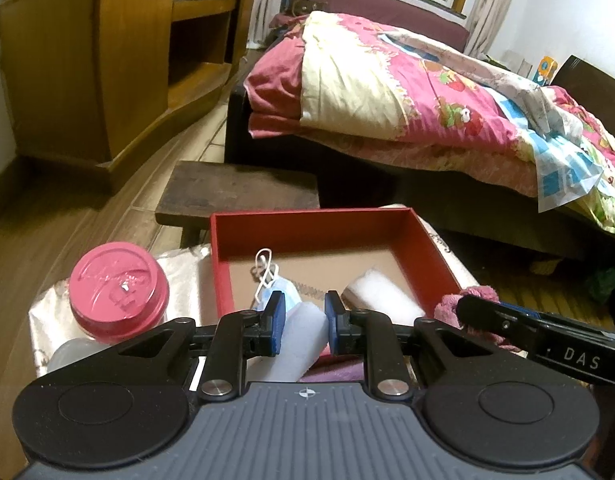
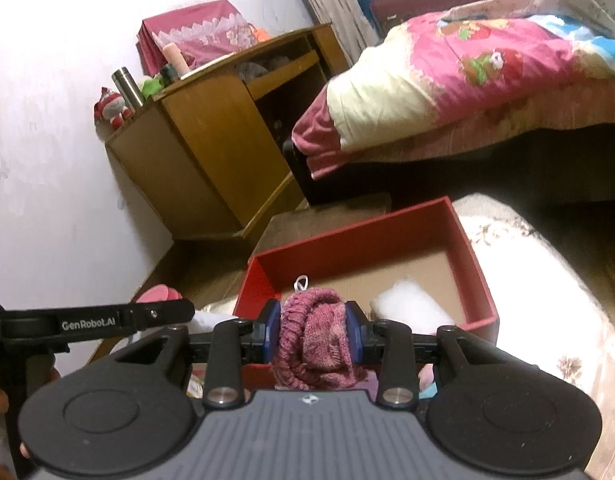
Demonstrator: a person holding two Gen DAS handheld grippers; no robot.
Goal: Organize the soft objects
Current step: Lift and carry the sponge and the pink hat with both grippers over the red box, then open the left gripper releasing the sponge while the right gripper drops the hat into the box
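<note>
The right gripper clamps a bundled pink knitted garment between its blue pads, just at the near wall of an open red box. Inside the box, on its brown cardboard floor, lie a white foam-like roll and a white loop of cord peeking up behind the knit. The left gripper's black arm, lettered GenRobot.AI, crosses in from the left. Beyond stand a wooden cabinet bearing a steel flask and a red and white plush toy, and a bed with a pink strawberry-print quilt
</note>
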